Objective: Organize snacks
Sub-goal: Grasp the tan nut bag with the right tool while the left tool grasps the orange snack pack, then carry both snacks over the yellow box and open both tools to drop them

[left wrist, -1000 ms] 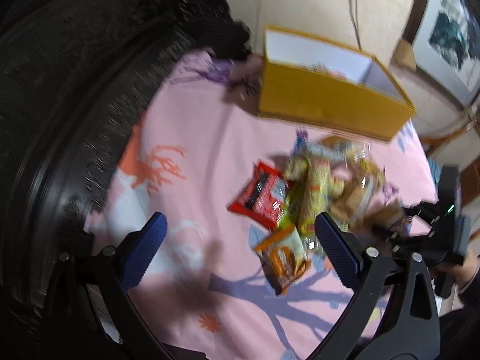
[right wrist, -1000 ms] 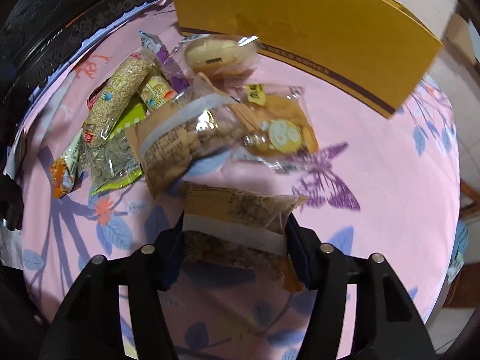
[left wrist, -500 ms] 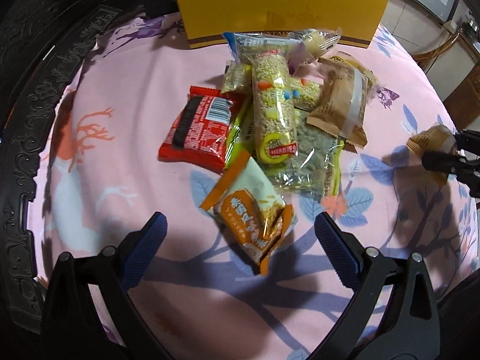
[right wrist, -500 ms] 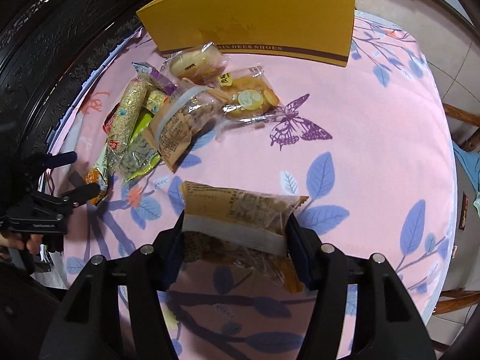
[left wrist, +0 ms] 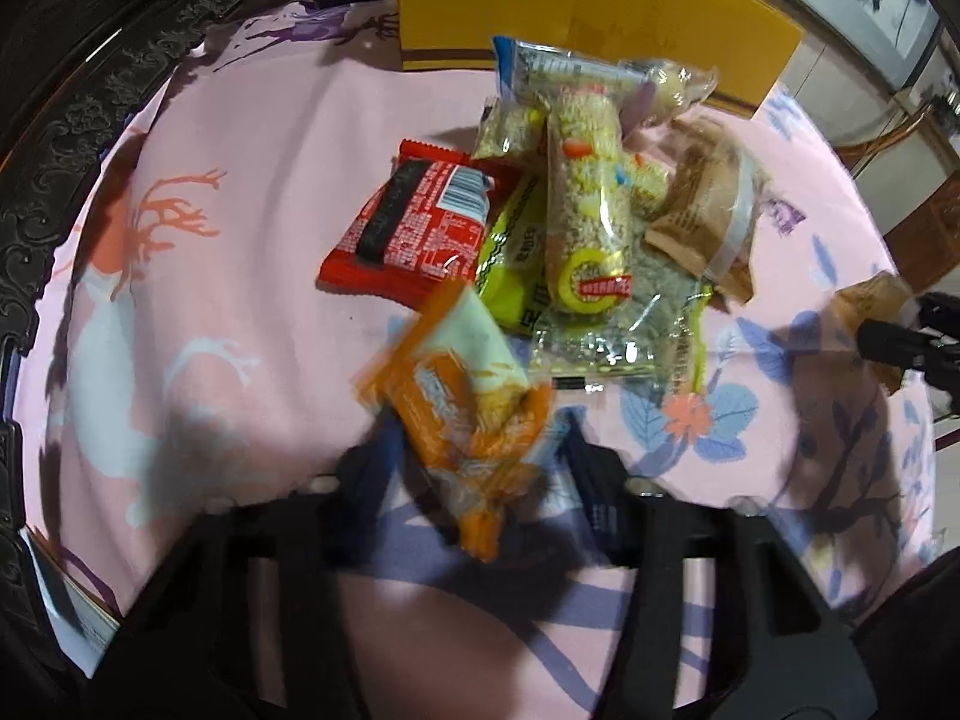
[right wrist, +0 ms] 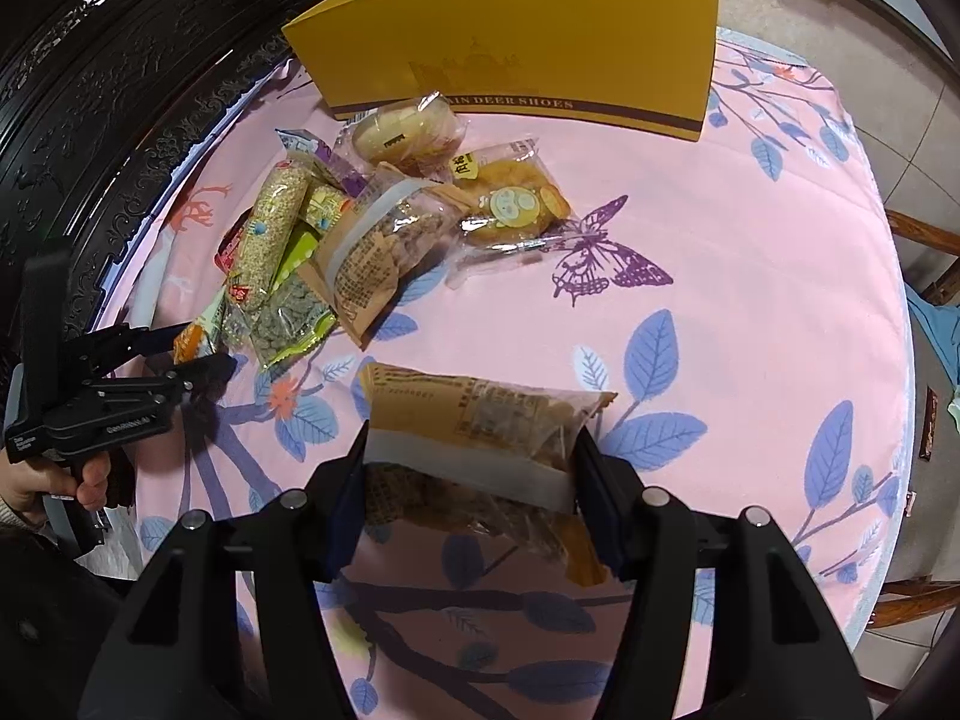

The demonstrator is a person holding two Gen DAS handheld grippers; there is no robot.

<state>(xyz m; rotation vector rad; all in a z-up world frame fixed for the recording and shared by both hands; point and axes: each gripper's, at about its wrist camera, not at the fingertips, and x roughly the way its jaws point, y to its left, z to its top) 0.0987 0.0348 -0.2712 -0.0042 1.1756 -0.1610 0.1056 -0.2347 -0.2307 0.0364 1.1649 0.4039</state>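
Snack packets, light, soft and crinkly, best pinched across the middle: left gripper closing its fingers about one orange packet; right gripper clamped on one brown packet. Ahead of both fingers lie roughly eight more packets, then one yellow box.

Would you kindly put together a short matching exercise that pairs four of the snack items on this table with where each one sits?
Things:
1. orange packet
2. brown paper packet
3. yellow box
4. red packet

Places:
A. standing at the far edge of the pink tablecloth
B. between the closing jaws of the left gripper
C. clamped in the right gripper
D. lying at the left side of the snack pile, beside the green packet

Pairs: 1-B, 2-C, 3-A, 4-D
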